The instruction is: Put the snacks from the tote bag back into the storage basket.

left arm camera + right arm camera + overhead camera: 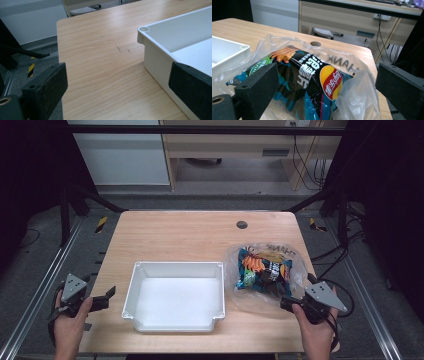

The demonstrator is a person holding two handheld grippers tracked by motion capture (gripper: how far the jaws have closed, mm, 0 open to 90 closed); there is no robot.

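- A light wooden table stands inside a dark metal frame, with grey floor around it and a pale desk and cables behind.
- A clear plastic bag lies on the table's right part, holding snack packets in blue, black and orange; how many packets there are cannot be told through the crumpled film.
- In the right gripper view the bag's lower end is cut off by the frame, and the printed letters on the film read only in part.
- The right gripper sits at the bag's near edge, its jaws spread wide; in its own view the packets lie between the jaws, and the pads do not press on them.
- The left gripper hovers at the table's left edge, jaws wide apart with nothing between them, just beside the white tray.
- The tray stands at the middle near the front edge; its right wall lies near the bag.
- The far half of the table gives open room, save a small round dark cap.
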